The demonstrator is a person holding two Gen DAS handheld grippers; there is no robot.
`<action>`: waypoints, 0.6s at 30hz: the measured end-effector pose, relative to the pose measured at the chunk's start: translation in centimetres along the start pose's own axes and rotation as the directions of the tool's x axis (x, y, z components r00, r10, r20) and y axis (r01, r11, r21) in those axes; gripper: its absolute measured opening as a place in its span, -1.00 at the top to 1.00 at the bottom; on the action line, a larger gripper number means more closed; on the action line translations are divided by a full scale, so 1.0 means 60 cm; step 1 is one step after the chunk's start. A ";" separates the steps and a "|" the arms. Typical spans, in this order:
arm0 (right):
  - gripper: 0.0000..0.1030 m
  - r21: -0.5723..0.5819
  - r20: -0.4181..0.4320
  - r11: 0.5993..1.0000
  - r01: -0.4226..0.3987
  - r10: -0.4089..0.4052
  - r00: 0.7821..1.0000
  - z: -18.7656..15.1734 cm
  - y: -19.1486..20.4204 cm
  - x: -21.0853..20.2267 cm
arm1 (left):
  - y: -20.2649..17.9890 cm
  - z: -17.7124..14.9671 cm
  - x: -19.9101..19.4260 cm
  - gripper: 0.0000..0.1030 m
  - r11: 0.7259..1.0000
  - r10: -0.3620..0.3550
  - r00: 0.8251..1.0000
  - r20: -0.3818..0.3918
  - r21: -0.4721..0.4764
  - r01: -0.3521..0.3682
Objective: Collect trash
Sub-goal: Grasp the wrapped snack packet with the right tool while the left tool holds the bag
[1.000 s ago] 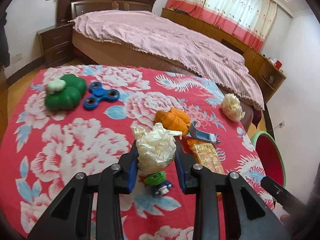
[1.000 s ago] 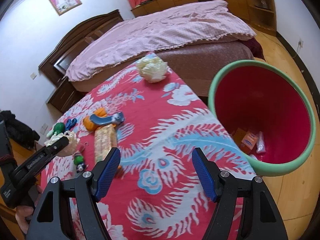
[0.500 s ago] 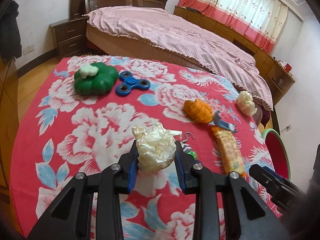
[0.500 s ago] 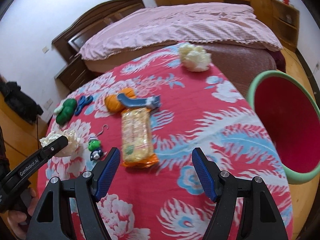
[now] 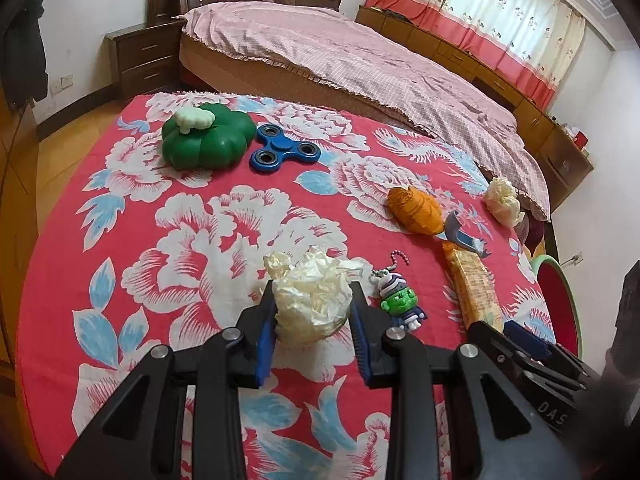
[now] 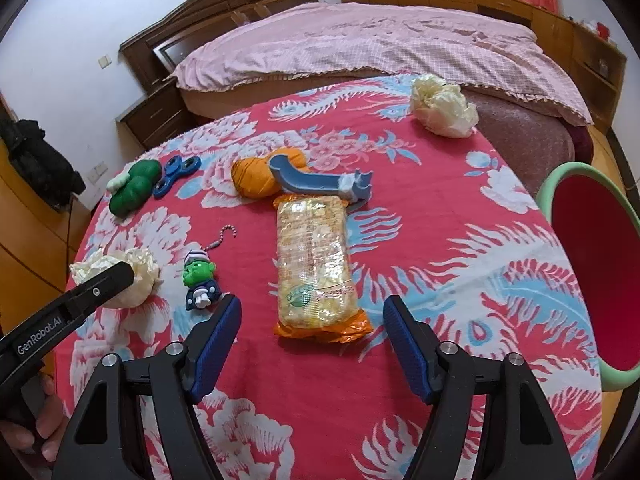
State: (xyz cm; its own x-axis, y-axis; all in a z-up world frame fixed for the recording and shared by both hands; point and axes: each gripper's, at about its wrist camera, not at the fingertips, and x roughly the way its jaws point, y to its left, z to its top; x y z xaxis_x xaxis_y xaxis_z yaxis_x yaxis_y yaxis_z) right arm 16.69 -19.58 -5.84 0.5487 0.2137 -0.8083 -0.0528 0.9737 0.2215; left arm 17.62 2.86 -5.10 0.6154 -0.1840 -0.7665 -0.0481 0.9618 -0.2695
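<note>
Two grippers work over the round table (image 6: 460,412) with its red flowered cloth. The left gripper (image 5: 312,312) points down at a slant, its blue pads pressed on both sides of one crumpled cream wad (image 5: 310,300); whether the wad rests on the cloth or hangs just above it cannot be told. In the right wrist view a hand (image 6: 34,420) grips that tool's handle at the lower left edge, mostly cut off. The right gripper (image 6: 312,320) also tilts down, its jaws having just been closing yet standing well apart, the pads on either side of the near orange end of one clear snack packet (image 6: 314,260) without touching it. Just left of the packet lies one green-faced keychain figure (image 6: 200,280) with a bead chain. Beyond the packet's far end lie one blue-grey plastic tool (image 6: 320,180), touching it, and one orange toy (image 6: 256,176). Further left are one green pumpkin-shaped toy (image 5: 208,140) with a white top and one blue fidget spinner (image 5: 284,154), touching each other. A second crumpled cream wad (image 6: 444,106) sits at the table's far edge. One bin (image 6: 548,200), green outside and red inside, stands right of the table, partly cut off, its bottom hidden. Behind is one bed (image 6: 380,40) under a pink cover.
</note>
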 end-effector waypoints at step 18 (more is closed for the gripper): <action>0.19 -0.024 0.018 0.999 -0.022 0.022 1.000 -0.029 0.000 -0.028 | -0.021 -0.017 -0.024 0.36 1.000 -0.012 1.000 0.006 0.026 0.012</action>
State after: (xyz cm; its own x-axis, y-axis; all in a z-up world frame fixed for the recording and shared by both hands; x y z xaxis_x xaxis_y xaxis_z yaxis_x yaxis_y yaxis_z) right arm 14.31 -19.83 -5.42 0.5621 0.2341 -0.7933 -0.0850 0.9704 0.2261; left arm 16.00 1.73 -4.26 0.6202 -0.1941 -0.7600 -0.0207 0.9645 -0.2633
